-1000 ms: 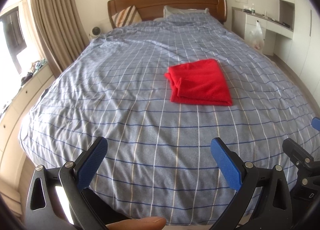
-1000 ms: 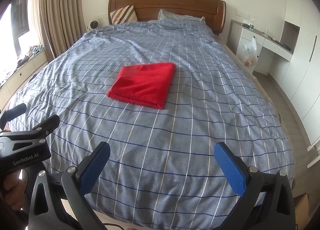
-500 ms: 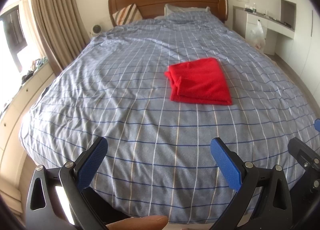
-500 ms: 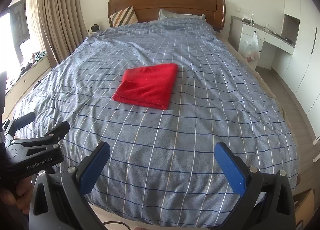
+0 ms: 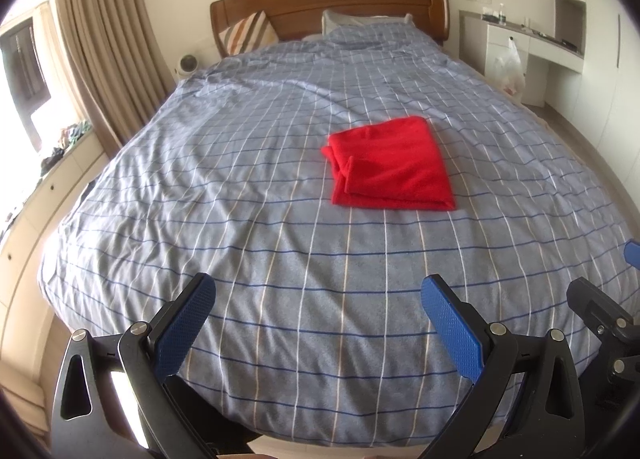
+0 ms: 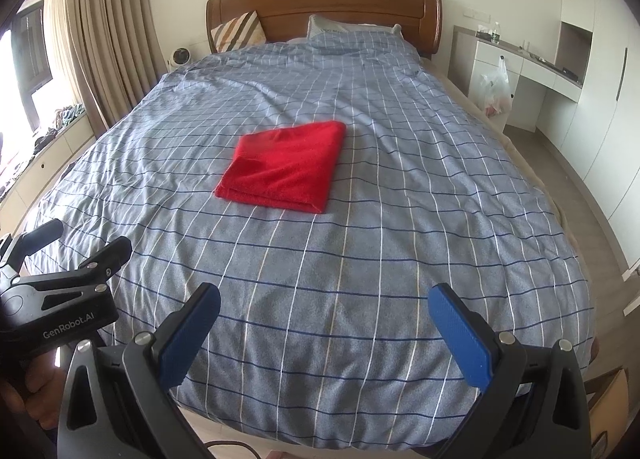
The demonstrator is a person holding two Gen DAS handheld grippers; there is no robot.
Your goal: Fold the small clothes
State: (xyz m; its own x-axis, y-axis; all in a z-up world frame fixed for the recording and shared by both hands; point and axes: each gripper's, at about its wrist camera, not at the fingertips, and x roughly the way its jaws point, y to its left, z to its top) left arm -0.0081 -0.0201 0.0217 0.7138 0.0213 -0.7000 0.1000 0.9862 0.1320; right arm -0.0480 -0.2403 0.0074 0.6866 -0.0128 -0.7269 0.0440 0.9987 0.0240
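Observation:
A red garment, folded into a rough rectangle, lies flat on the blue checked bedspread near the middle of the bed; it also shows in the right wrist view. My left gripper is open and empty, held above the foot of the bed, well short of the garment. My right gripper is open and empty too, at the foot of the bed. The left gripper's body shows at the left of the right wrist view.
A wooden headboard with pillows stands at the far end. Beige curtains and a window ledge run along the left. A white desk with a hanging plastic bag is on the right.
Both grippers have drawn back slightly from the bed and stay open. The folded red garment has not moved.

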